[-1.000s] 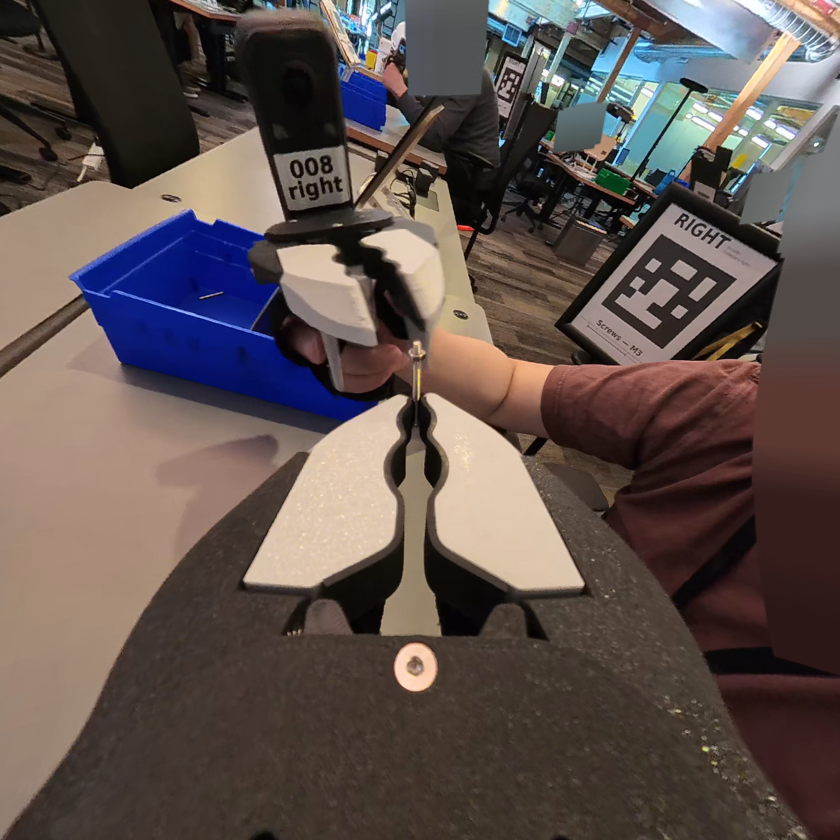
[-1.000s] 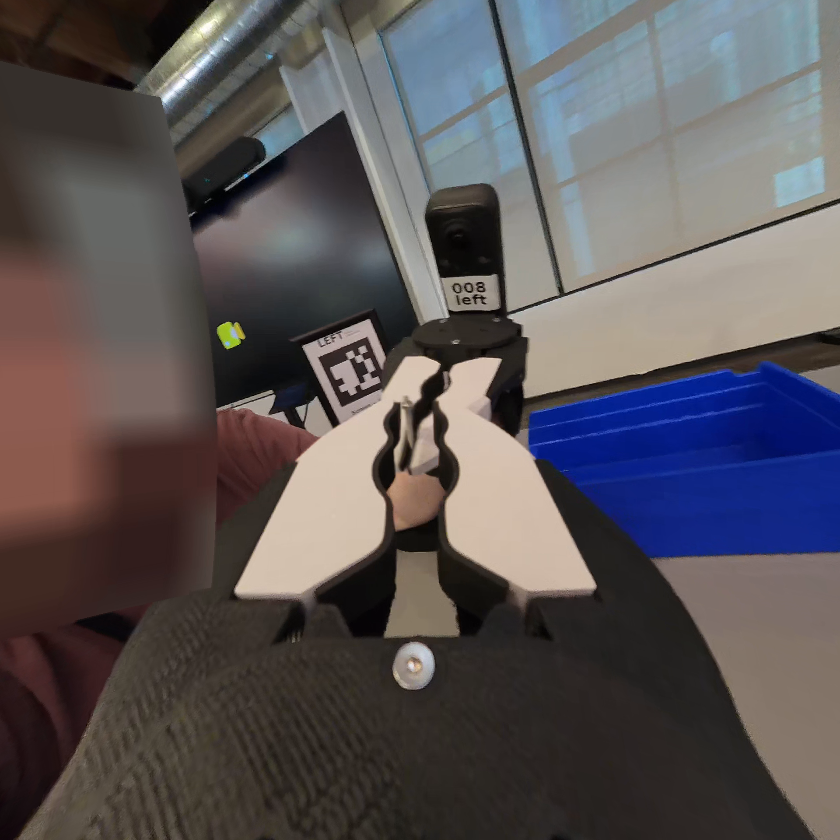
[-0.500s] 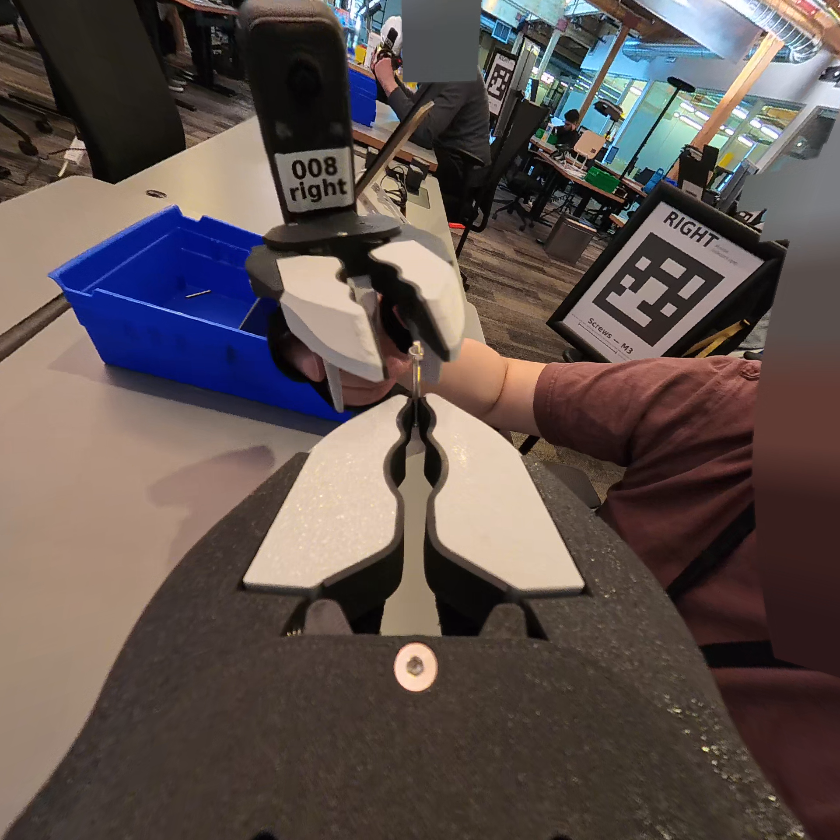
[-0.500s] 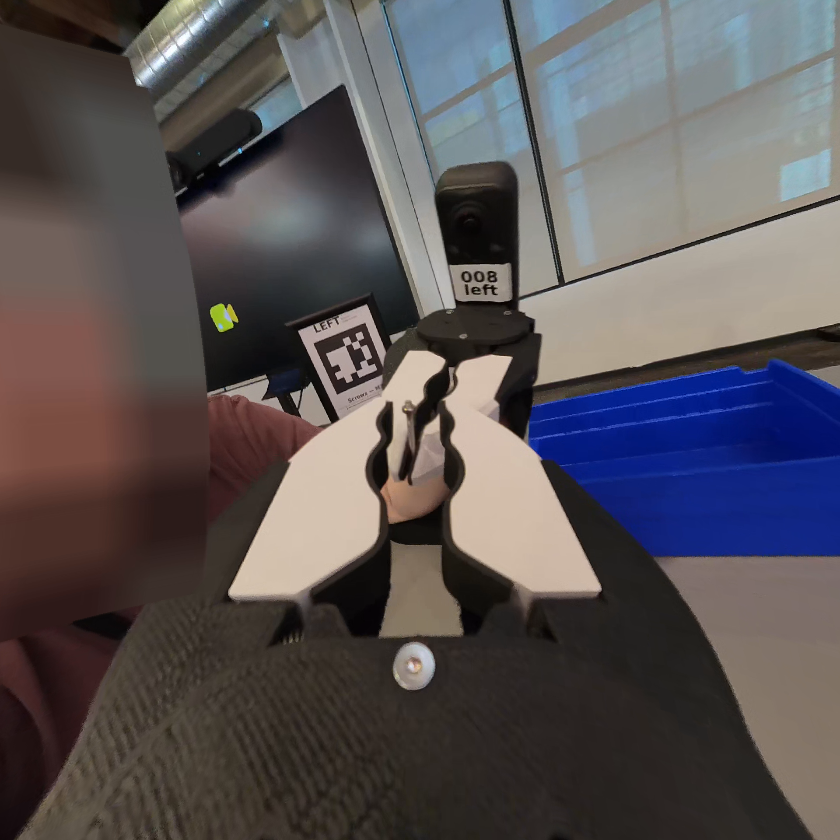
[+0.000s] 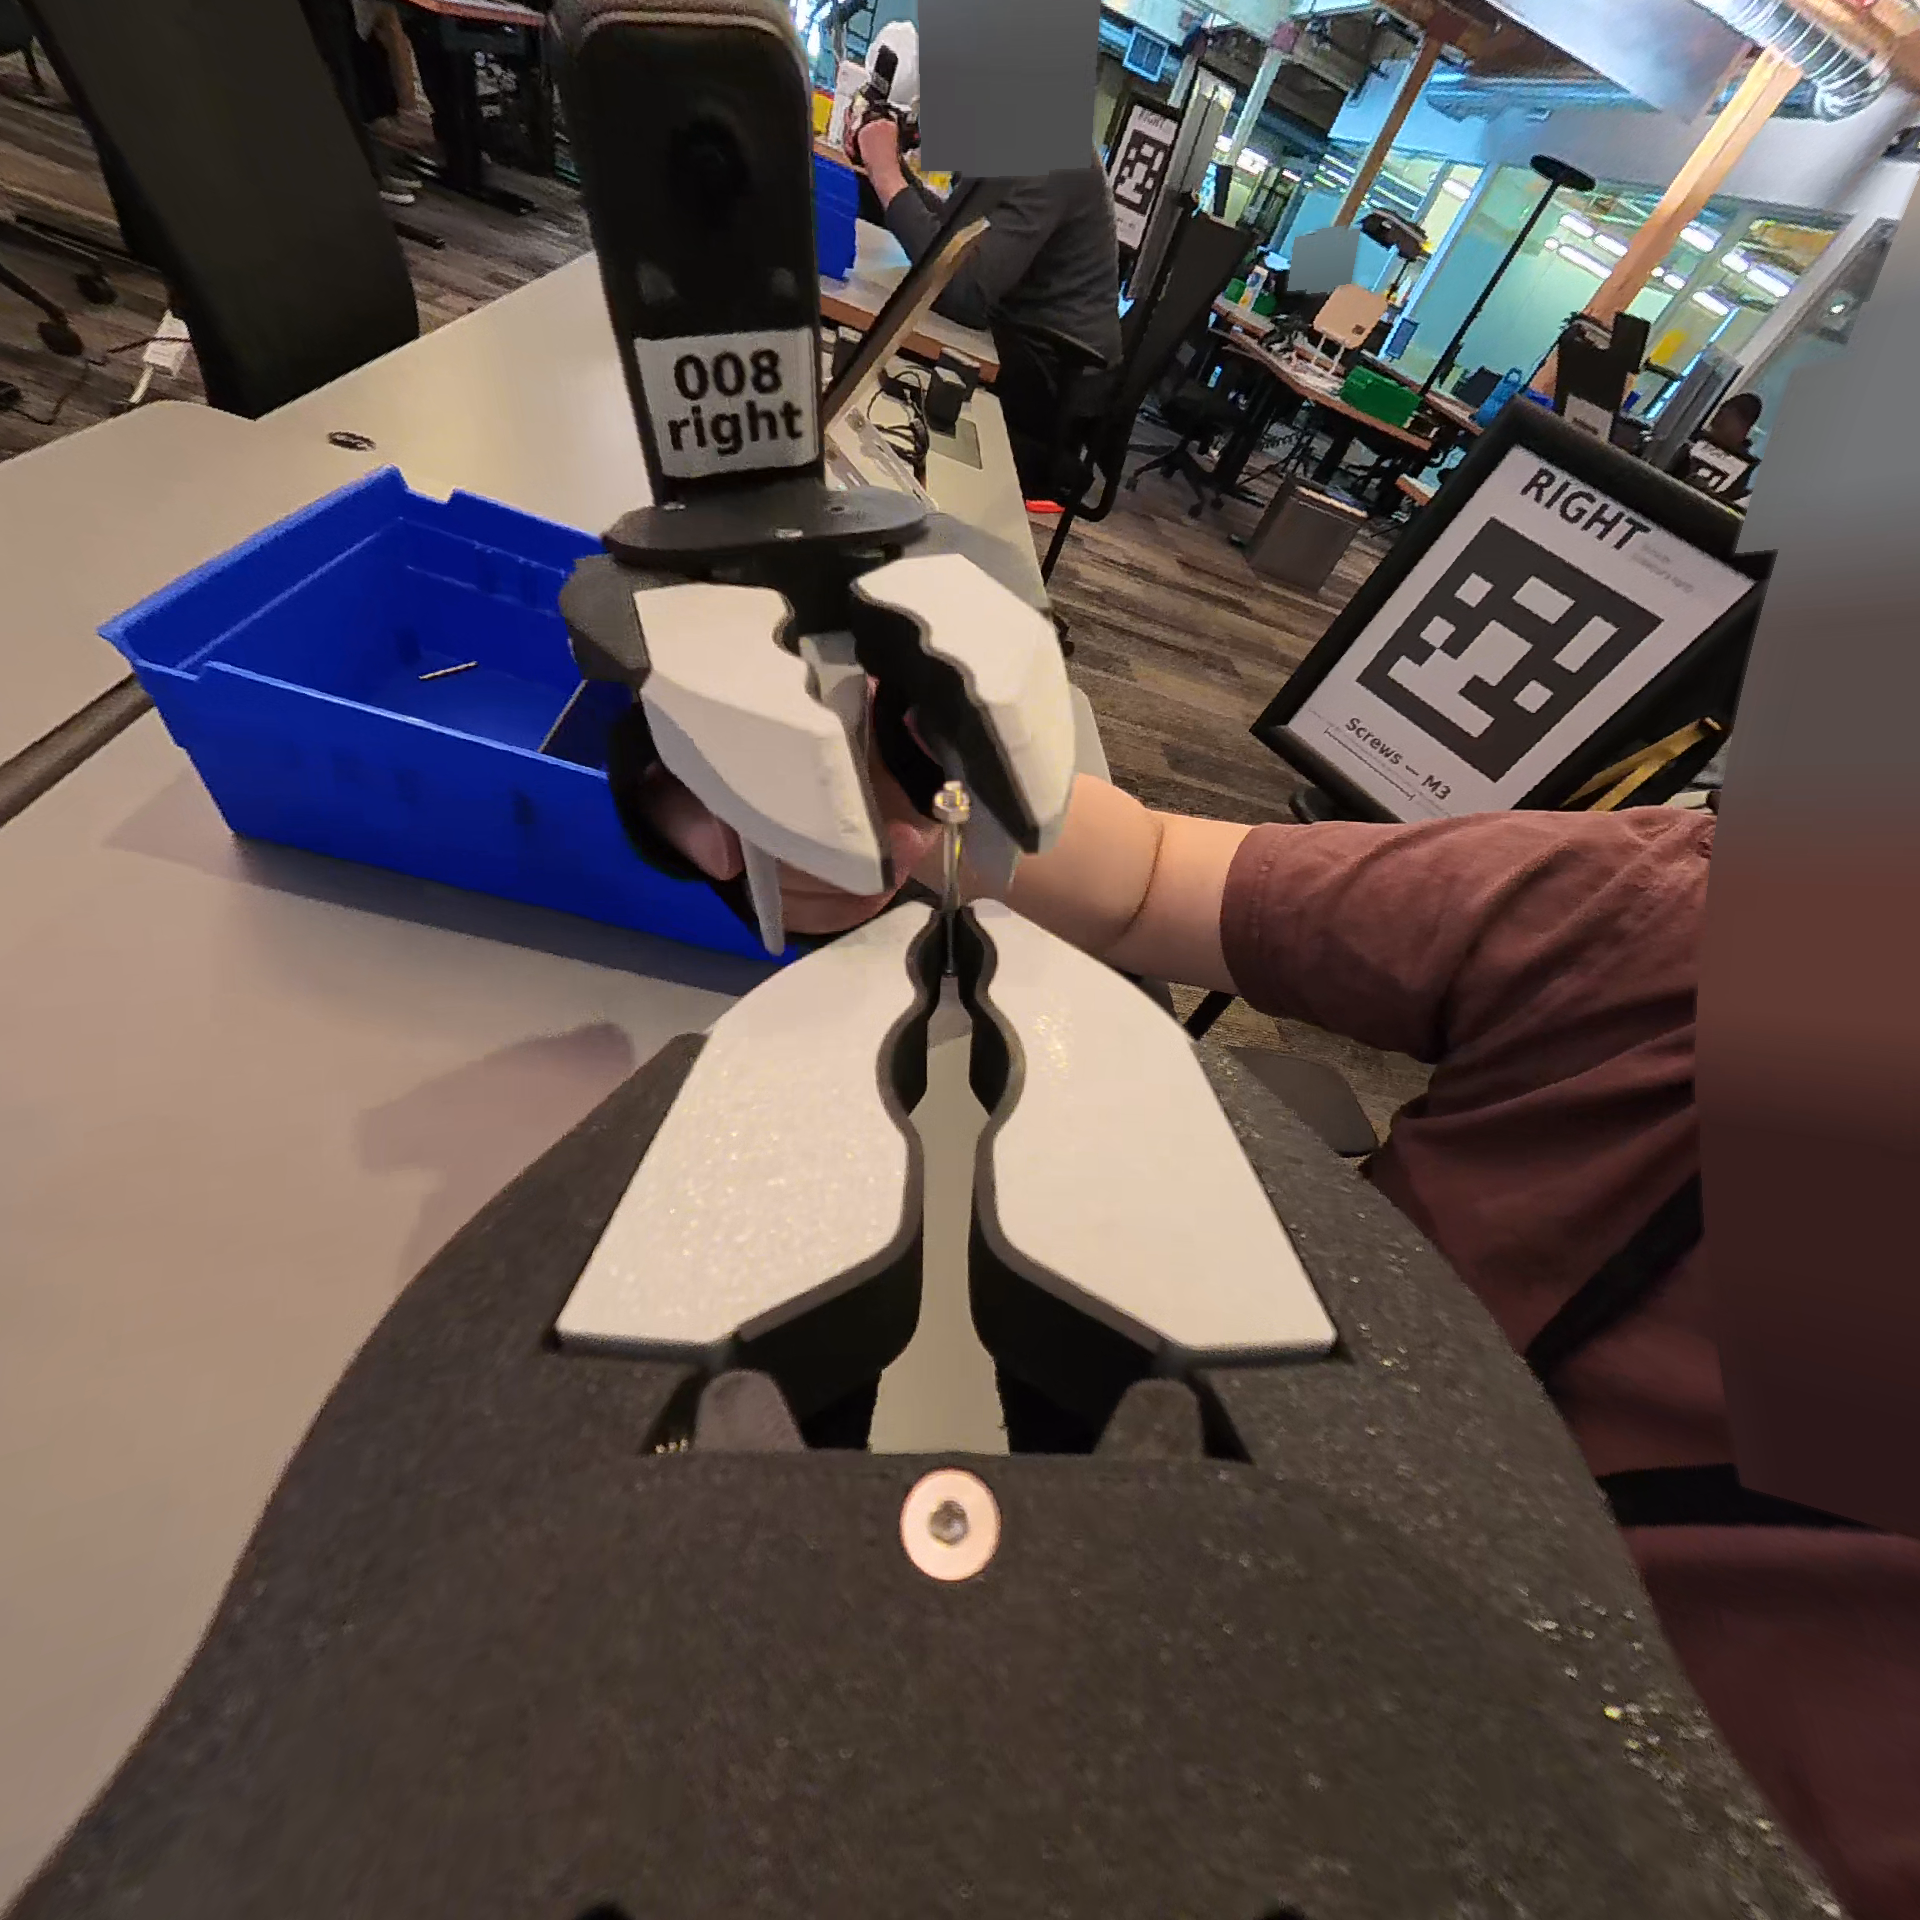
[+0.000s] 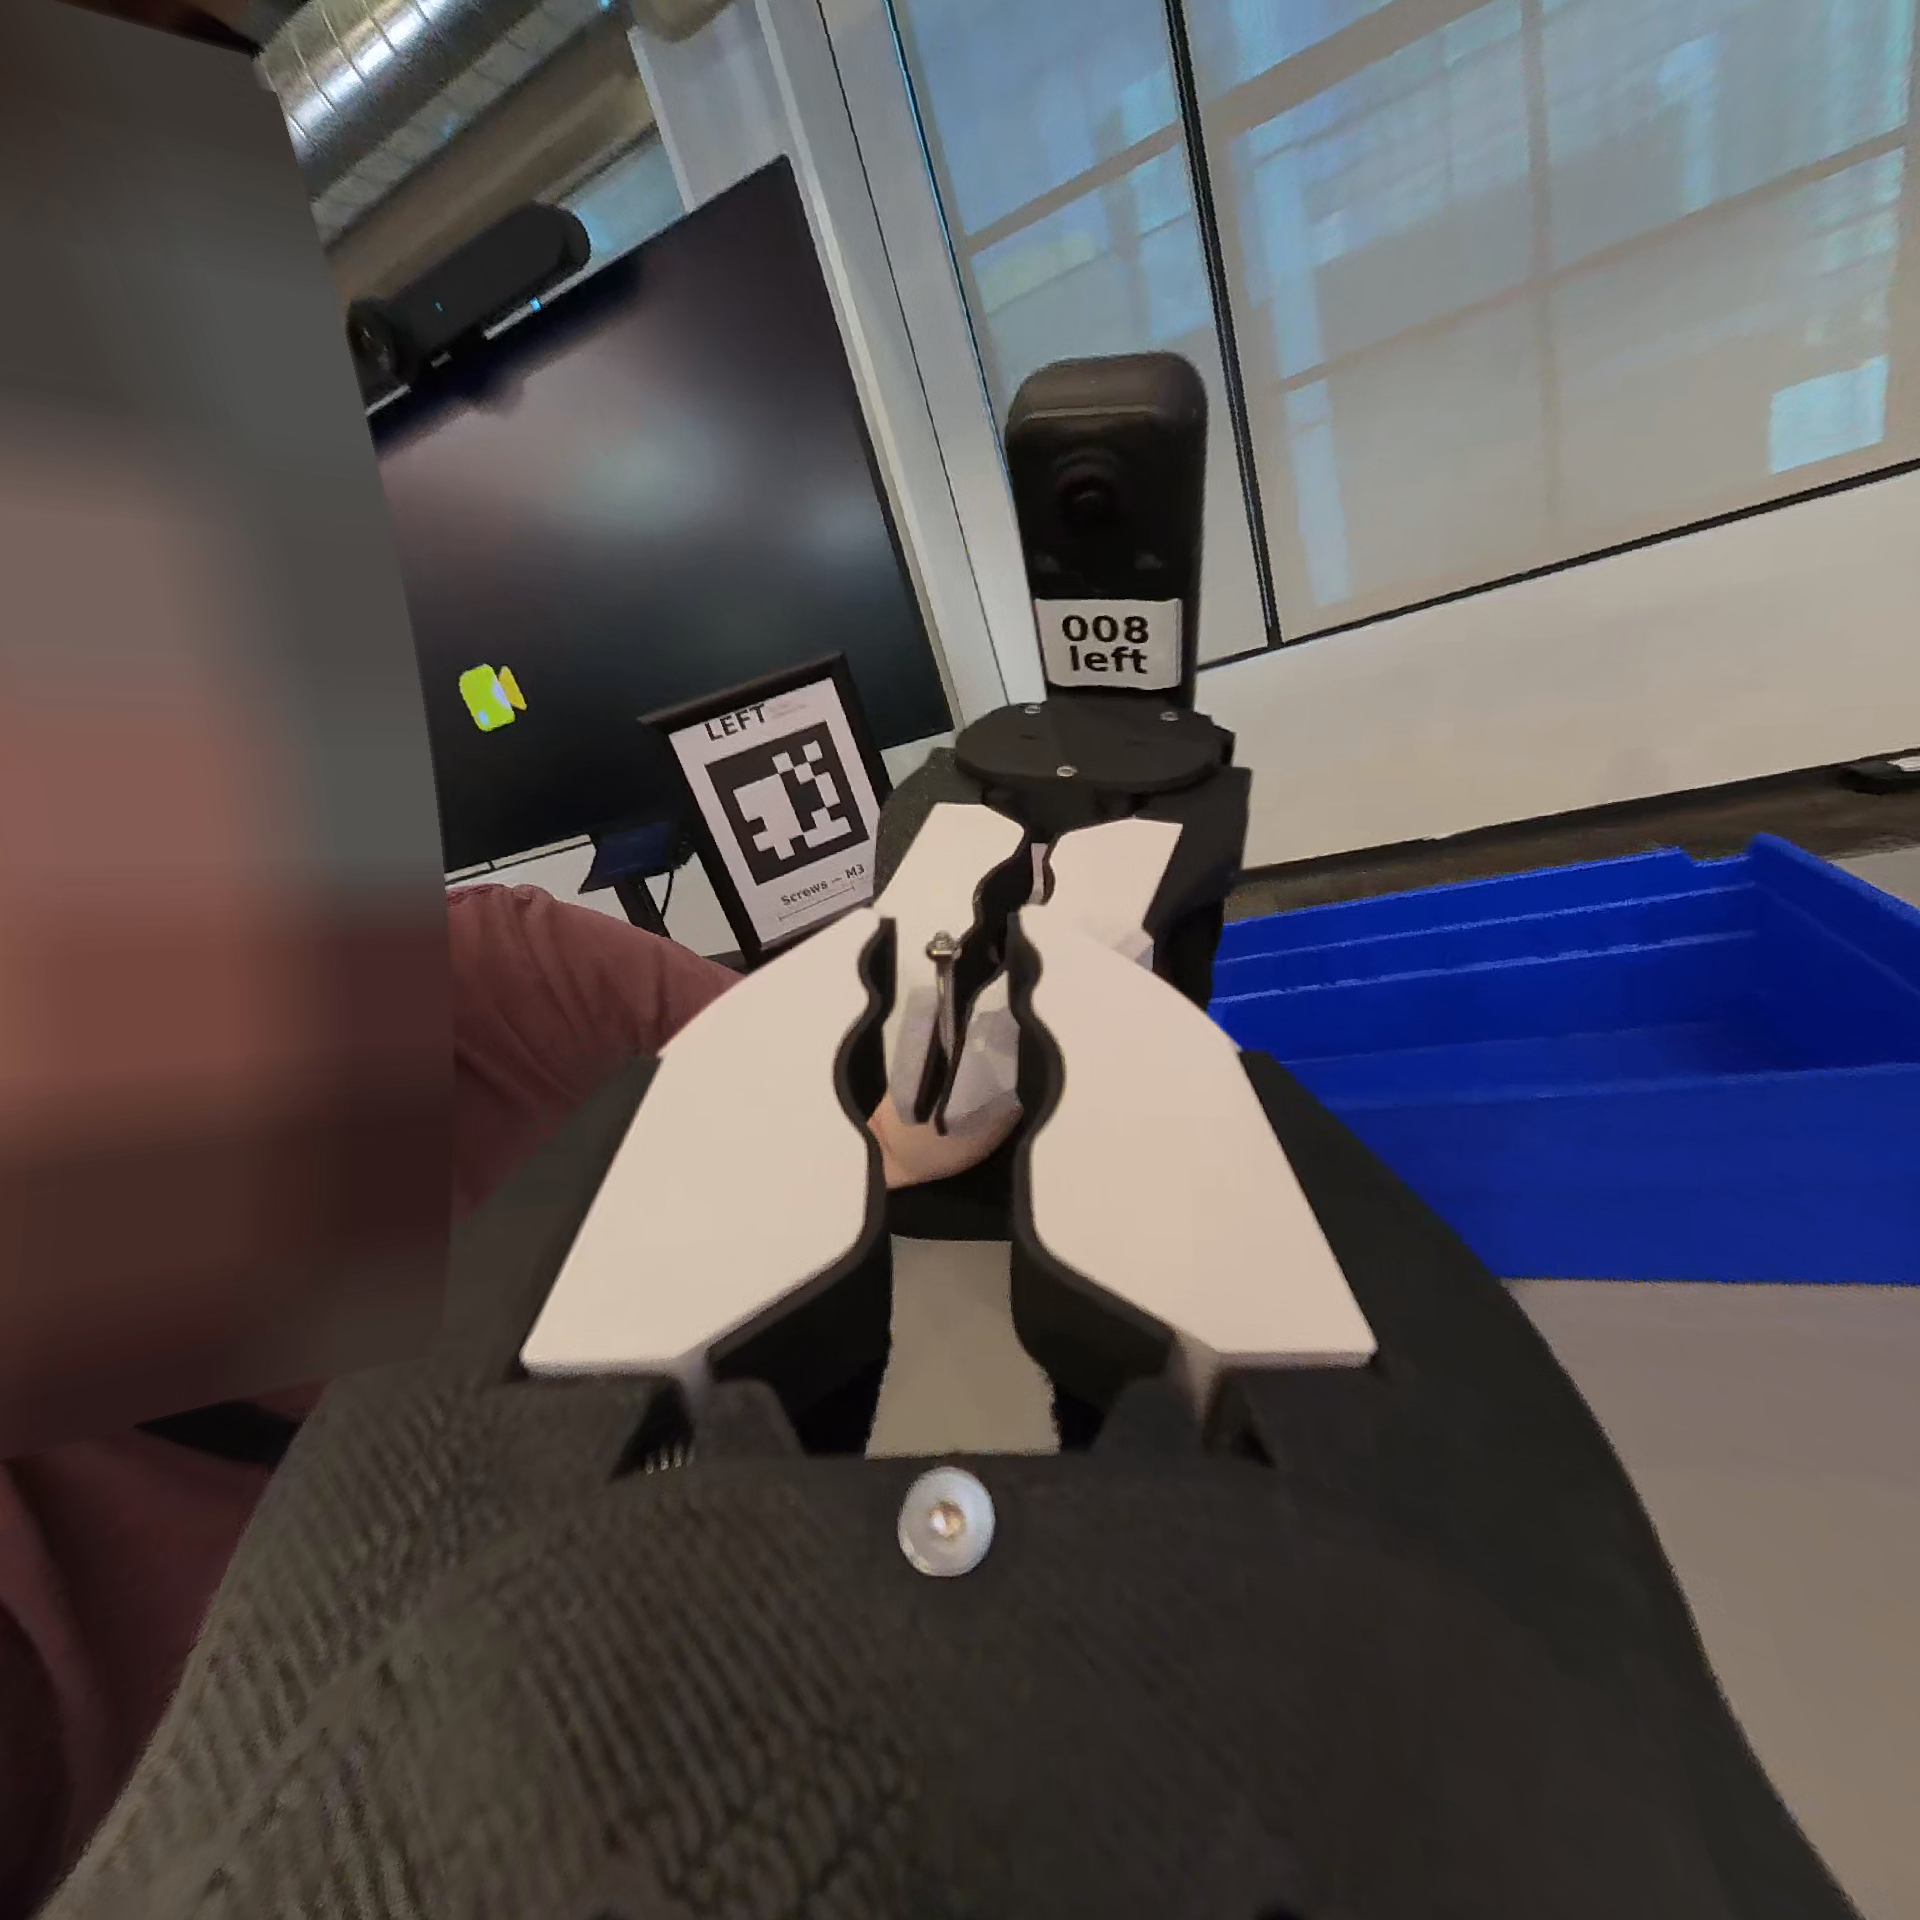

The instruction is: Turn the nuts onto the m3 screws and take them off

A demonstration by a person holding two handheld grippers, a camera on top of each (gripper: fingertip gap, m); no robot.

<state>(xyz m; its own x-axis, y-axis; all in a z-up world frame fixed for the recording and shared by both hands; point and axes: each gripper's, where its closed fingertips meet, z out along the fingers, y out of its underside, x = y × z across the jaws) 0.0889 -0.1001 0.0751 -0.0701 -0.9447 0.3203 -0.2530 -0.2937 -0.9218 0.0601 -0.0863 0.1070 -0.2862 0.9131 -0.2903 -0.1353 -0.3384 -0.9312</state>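
Note:
My left gripper (image 5: 951, 925) is shut on the lower end of a thin M3 screw (image 5: 948, 862) and holds it upright above the table. A small nut (image 5: 951, 800) sits at the screw's top end. My right gripper (image 5: 940, 847) faces the left one, and its open jaws stand on either side of the nut. In the right wrist view the screw (image 6: 940, 997) and nut (image 6: 938, 945) show between the right gripper's (image 6: 951, 935) parted fingers. The left gripper (image 6: 940, 1081) is just behind them. A hand in a dark red sleeve holds the right gripper.
A blue bin (image 5: 343, 727) stands on the grey table (image 5: 208, 1091) behind the grippers, with a loose screw (image 5: 447, 670) inside; it also shows in the right wrist view (image 6: 1558, 1039). Framed marker signs stand at the right (image 5: 1507, 665) and left (image 6: 790, 821). The tips of both grippers are at nearly the same place.
My right gripper's jaws have spread apart around the nut; a second ago they were close together on it. The left gripper still holds the screw and has hardly moved.

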